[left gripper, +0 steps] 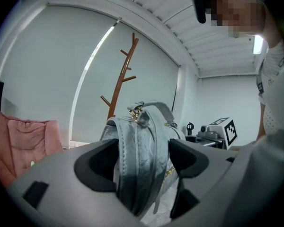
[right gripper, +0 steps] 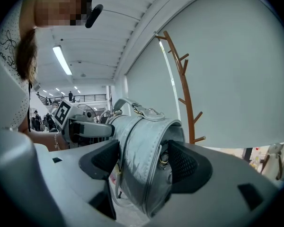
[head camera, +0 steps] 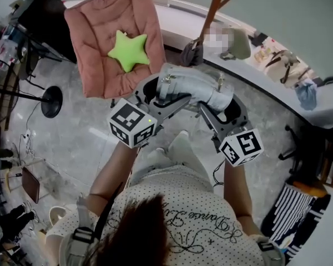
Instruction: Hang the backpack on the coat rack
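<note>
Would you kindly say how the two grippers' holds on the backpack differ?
The left gripper grips the grey backpack by flat straps at its left end; the right gripper clamps the rounded body at its right end. Both are shut on it.

A white short-sleeved top, speckled with dark dots and lettered in dark cursive, is being worn. Grey straps are being carried over both shoulders, and a thin bracelet on one wrist. The left tool and right tool are being seen as grey shells with black pads. Black-and-white square markers are being displayed on the left cube and right cube, and a green light is being shown on the left cube.
</note>
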The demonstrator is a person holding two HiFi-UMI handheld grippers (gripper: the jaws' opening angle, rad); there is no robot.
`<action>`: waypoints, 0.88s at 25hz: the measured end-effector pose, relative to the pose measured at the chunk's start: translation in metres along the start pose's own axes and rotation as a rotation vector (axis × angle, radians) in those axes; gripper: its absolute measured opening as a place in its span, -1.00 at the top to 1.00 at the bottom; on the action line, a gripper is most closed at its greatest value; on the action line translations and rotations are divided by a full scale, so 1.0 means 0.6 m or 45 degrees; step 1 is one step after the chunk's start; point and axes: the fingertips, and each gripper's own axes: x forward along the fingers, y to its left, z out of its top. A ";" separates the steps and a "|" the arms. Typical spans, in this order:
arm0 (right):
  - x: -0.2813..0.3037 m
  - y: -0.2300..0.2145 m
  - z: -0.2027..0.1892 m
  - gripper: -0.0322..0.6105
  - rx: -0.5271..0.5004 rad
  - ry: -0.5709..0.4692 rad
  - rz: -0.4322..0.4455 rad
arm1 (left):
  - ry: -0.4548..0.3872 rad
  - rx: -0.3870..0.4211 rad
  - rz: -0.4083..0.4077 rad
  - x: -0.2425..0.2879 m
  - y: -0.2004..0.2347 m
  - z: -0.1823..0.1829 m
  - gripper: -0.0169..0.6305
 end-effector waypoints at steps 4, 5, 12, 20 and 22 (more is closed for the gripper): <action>0.017 -0.057 0.003 -0.15 -0.002 0.017 0.048 | 0.013 -0.010 0.055 0.050 0.017 0.003 -0.12; 0.020 -0.070 0.004 -0.15 0.003 0.020 0.061 | 0.017 -0.012 0.070 0.062 0.020 0.005 -0.12; 0.050 -0.120 0.006 -0.15 0.029 0.040 0.126 | 0.036 -0.039 0.131 0.106 0.049 0.007 -0.12; 0.096 -0.171 -0.013 -0.15 0.068 0.098 0.053 | 0.090 -0.058 0.068 0.160 0.104 -0.010 -0.12; 0.111 -0.182 -0.016 -0.16 0.080 0.112 0.019 | 0.115 -0.060 0.031 0.173 0.122 -0.012 -0.12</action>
